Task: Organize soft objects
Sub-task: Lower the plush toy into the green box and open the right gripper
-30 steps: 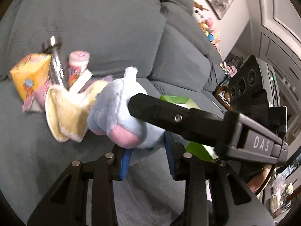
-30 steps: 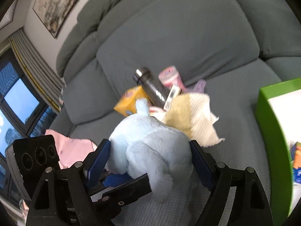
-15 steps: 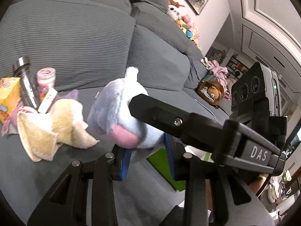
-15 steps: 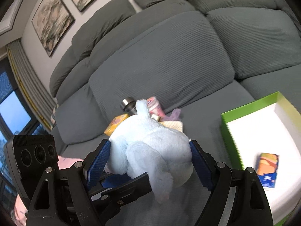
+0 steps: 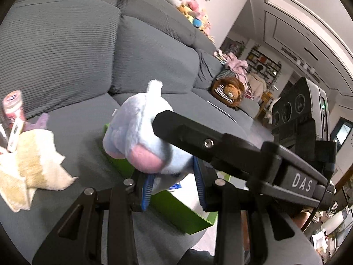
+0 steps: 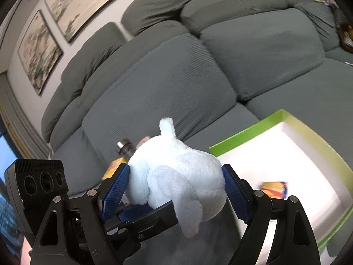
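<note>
The plush toy (image 6: 176, 176) is pale blue and fuzzy, with a small white tuft standing up from its top and a floppy limb hanging down toward the camera; from the left wrist view its other side (image 5: 141, 139) shows a rounded pink patch low on the body. It is held in the air above the grey sofa (image 6: 176, 77), just beside the near edge of the green box (image 6: 320, 145). The right hand-held gripper (image 6: 175, 183) has its blue pads set wide apart and pressed against both flanks of the toy. The left hand-held gripper (image 5: 174, 183) stands at a narrower gap, pinching a lower fold of the toy between its blue pads. The right wrist view alone shows the box's white inside, where a small colourful packet (image 6: 274, 190) lies, along with framed paintings (image 6: 55, 33) on the wall and the metal cap of a bottle (image 6: 123, 146) peeking from behind the toy. The left wrist view alone shows a cream cloth (image 5: 30, 167) crumpled on the seat, a pink-capped container (image 5: 13, 108) at the left edge, a brown stuffed animal (image 5: 229, 88) farther along the sofa and a row of plush toys (image 5: 189, 6) on its backrest.
</note>
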